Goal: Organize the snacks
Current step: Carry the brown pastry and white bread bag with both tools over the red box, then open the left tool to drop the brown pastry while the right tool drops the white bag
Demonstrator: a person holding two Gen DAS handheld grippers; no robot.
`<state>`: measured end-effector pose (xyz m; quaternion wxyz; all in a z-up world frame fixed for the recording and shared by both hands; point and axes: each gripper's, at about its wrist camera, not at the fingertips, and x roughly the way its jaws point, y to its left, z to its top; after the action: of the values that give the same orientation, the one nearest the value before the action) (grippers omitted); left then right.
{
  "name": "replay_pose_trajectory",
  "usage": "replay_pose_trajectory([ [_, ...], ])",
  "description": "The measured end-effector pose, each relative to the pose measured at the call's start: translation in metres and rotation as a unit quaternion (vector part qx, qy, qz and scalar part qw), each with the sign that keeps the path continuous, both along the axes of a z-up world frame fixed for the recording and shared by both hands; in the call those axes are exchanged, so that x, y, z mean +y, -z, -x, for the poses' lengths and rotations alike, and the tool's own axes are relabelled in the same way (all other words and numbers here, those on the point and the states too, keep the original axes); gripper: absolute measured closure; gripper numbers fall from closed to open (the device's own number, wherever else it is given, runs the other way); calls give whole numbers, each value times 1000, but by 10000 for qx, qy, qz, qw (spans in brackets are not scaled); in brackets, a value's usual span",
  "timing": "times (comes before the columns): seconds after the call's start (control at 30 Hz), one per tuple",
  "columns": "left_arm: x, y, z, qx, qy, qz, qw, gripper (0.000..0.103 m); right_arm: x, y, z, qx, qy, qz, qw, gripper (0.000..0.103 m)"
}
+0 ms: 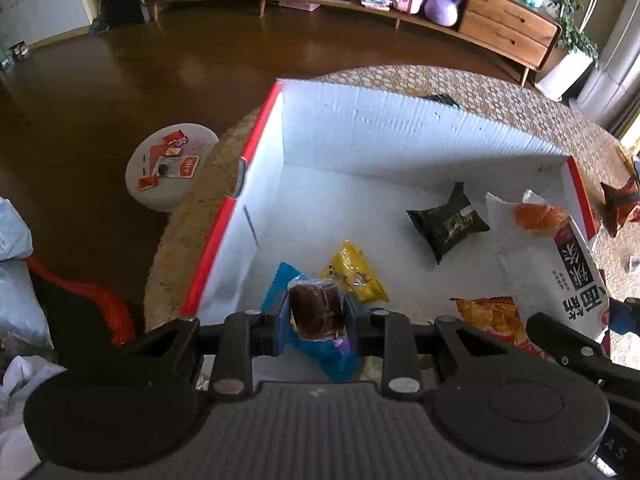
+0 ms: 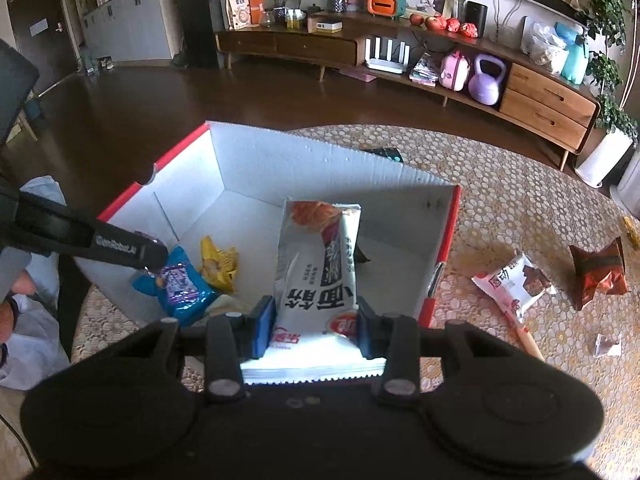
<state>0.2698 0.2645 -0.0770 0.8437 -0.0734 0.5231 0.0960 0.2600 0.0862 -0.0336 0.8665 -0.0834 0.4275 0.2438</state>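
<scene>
A white box with red edges stands open on the patterned table. My left gripper is shut on a small clear-wrapped brown cake, held over the box's near end. My right gripper is shut on a long white bread packet, held over the box's right side. Inside the box lie a blue packet, a yellow packet, a black packet and an orange chip bag.
On the table to the right of the box lie a white and red snack packet, a red-brown packet and a small clear wrapper. A dark remote lies behind the box. A round white stool carrying packets stands on the floor to the left.
</scene>
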Motion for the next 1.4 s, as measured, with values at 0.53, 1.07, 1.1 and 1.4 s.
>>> replay_pose_trajectory([
  [0.53, -17, 19, -11, 78, 137, -370, 9992, 60, 1, 9, -3, 117, -53, -56, 9999, 59],
  [1.07, -11, 6, 5, -200, -123, -133, 9996, 18, -13, -3, 13, 19, -17, -274, 9996, 19],
  [1.1, -11, 5, 7, -206, -130, -131, 9996, 18, -14, -5, 14, 16, -14, -294, 9996, 18],
  [1.4, -17, -7, 27, -302, -106, -110, 9994, 18, -24, -19, 30, -78, -49, -413, 9991, 14],
])
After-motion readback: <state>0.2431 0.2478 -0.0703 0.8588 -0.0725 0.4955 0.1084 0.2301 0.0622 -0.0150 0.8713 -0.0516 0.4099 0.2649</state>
